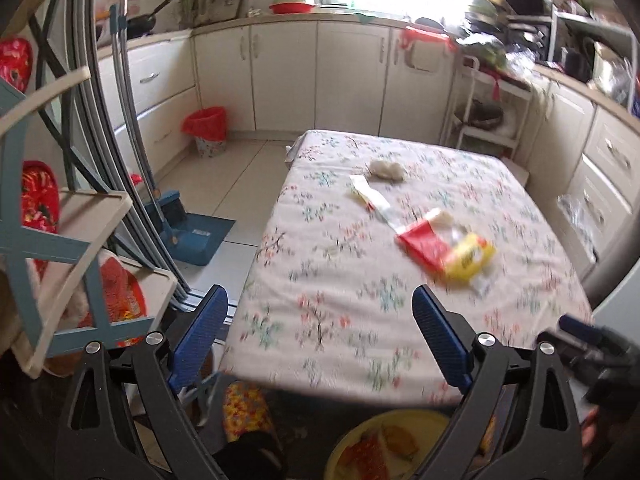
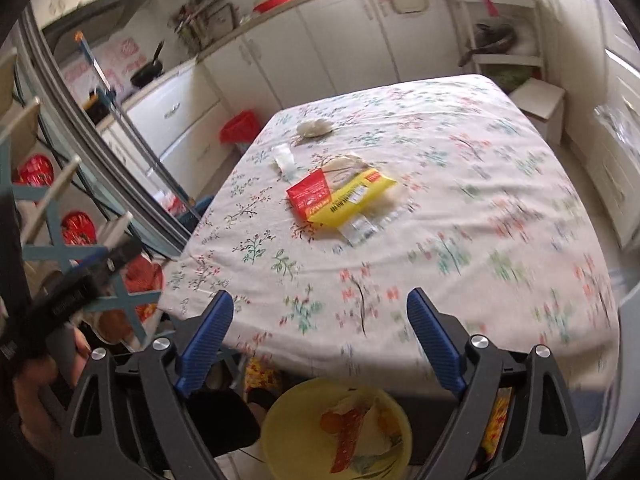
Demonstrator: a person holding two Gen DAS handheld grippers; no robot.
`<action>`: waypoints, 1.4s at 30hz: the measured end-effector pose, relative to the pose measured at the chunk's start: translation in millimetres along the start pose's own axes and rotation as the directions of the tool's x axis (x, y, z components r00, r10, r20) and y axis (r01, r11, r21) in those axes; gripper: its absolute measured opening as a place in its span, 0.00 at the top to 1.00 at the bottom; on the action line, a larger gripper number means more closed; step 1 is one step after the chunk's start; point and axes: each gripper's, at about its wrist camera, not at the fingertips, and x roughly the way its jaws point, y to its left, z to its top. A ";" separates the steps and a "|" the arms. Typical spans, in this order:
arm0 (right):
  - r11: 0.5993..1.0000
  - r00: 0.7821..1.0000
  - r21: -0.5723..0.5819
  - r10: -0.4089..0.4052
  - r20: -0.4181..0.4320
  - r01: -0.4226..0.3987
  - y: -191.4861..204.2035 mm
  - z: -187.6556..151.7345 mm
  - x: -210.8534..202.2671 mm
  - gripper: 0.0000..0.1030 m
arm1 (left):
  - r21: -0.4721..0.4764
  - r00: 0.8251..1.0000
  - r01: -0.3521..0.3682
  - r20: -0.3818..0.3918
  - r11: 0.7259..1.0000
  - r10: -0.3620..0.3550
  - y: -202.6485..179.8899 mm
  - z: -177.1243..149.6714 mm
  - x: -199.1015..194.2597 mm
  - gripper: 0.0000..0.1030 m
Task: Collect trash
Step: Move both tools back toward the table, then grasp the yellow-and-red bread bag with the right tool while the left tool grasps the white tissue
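A red and yellow wrapper lies mid-table on the floral tablecloth. A white strip wrapper and a crumpled white tissue lie beyond it. A yellow bin holding trash sits below the table's near edge. My left gripper is open and empty above the near edge. My right gripper is open and empty there too.
A red-lined waste basket stands on the floor by the cabinets. A blue dustpan with broom leans at the left. A chair with red cushions is at the left. A white box sits beyond the table.
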 end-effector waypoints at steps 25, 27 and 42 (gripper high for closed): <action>0.939 0.974 -0.340 -0.024 -0.226 -0.056 6.9 83.9 148.9 0.11 | 0.010 0.998 0.043 -0.043 0.999 -0.043 -46.6 111.2 155.1 0.13; 0.933 0.974 -0.356 -0.041 -0.223 -0.042 6.2 86.3 151.8 0.11 | 0.040 0.998 0.046 -0.050 0.998 -0.044 -55.4 115.8 169.7 0.13; 0.940 0.980 -0.341 -0.053 -0.191 -0.016 -10.7 108.7 152.2 0.83 | 0.082 0.990 0.079 -0.126 0.994 -0.068 -102.4 148.9 272.8 0.13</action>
